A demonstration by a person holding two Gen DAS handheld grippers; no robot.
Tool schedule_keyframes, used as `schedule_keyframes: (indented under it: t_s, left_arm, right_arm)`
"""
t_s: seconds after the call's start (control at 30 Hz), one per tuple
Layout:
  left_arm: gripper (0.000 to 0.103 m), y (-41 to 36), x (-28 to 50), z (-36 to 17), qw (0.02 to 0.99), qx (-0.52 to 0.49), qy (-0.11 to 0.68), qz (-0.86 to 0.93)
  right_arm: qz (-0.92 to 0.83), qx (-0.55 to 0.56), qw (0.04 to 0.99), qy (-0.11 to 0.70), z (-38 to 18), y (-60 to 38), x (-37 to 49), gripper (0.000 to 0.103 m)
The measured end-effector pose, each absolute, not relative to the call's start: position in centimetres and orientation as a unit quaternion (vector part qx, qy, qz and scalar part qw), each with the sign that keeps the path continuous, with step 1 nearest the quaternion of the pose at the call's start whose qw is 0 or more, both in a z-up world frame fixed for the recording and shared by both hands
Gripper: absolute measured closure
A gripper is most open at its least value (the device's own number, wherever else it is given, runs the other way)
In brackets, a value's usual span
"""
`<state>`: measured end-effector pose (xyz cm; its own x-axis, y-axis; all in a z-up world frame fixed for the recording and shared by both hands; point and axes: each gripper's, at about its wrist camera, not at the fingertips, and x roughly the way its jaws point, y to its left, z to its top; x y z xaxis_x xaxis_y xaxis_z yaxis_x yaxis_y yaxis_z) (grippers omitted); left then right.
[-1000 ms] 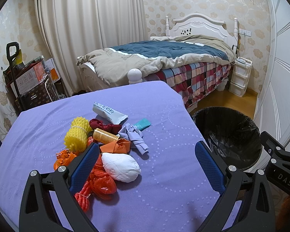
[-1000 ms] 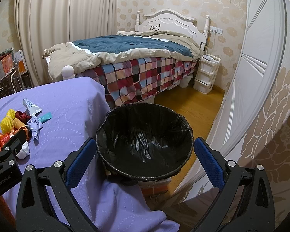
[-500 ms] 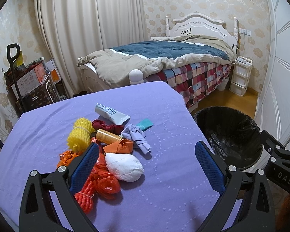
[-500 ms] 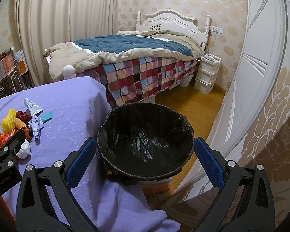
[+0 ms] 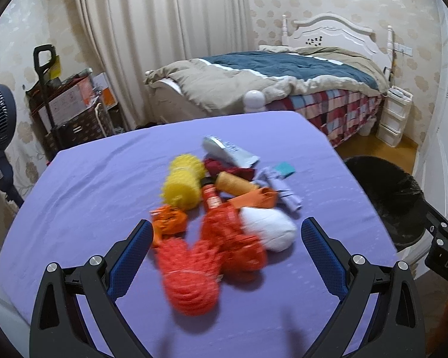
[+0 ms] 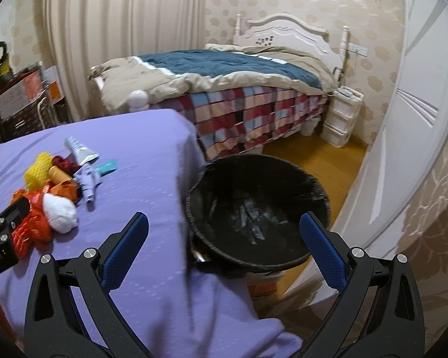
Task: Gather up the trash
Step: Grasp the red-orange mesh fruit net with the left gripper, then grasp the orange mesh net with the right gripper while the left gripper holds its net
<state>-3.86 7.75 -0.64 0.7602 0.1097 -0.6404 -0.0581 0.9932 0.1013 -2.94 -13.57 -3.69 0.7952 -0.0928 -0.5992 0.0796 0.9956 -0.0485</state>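
Trash [image 5: 221, 208] sat in one loose heap mid-tabletop [image 5: 83, 197], about 12 o'clock from the left gripper [image 5: 227, 238], and none of it was in hand. That gripper was spread wide with nothing between the blue pads, hovering just short of the pile; the near end of the heap, a red mesh bundle [image 5: 191, 277], was showing between its fingers in the left wrist view. My guess is most of this stuff would be light and squishy: the mesh, a white wad [image 5: 265, 229], a yellow foam net [image 5: 183, 186], some lilac cloth [image 5: 279, 189]. Soft things like that should squash under the pads, so I'd pinch through the bulk of one piece, not an edge. The netting looked likely to snag its neighbours and drag them along. A squeezed tube [image 5: 228, 150] at the far side and an orange cylinder [image 5: 233, 183] would be stiffer and maybe slicker, so grab those across the middle.

Right gripper [image 6: 224, 240] was also wide open and empty, aimed at the black-lined bin [image 6: 257, 205] at its 12 o'clock, just off the tabletop's right edge. From there the pile was out around 10 o'clock. Bin looked basically empty, though blur made that hard to call.
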Motion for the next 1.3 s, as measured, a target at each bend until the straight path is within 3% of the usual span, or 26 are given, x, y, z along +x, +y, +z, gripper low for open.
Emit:
schedule_keyframes:
  t_s: [0.8,0.9,0.93,0.97,1.03,1.13,1.3]
  left_arm:
    - [0.007,11.3,-4.9,-3.1,0.917,0.035,0.394,0.041]
    - [0.019,11.2,-4.7,-3.6,0.915,0.036,0.399,0.040]
    - [0.032,11.2,-4.6,-3.8,0.913,0.032,0.406,0.031]
    - [0.036,11.4,-4.4,-4.1,0.909,0.023,0.416,0.021]
    - [0.036,11.5,-4.2,-4.6,0.905,0.011,0.425,0.018]
    - [0.050,11.2,-4.3,-5.0,0.904,0.019,0.427,0.015]
    - [0.055,11.0,-4.8,-4.8,0.907,0.026,0.419,0.004]
  right_arm:
    - [0.008,-0.026,0.936,0.351,-4.8,-9.1,-3.1,0.004]
    - [0.010,-0.023,0.935,0.354,-5.0,-9.3,-2.9,0.004]
    - [0.010,-0.023,0.935,0.354,-5.0,-9.4,-2.9,0.004]
    - [0.010,-0.023,0.935,0.355,-5.1,-9.4,-2.9,0.004]
    - [0.010,-0.022,0.934,0.356,-5.1,-9.4,-2.8,0.004]
    - [0.010,-0.022,0.934,0.357,-5.3,-9.5,-2.8,0.004]
    - [0.012,-0.022,0.933,0.359,-5.4,-9.6,-2.8,0.004]
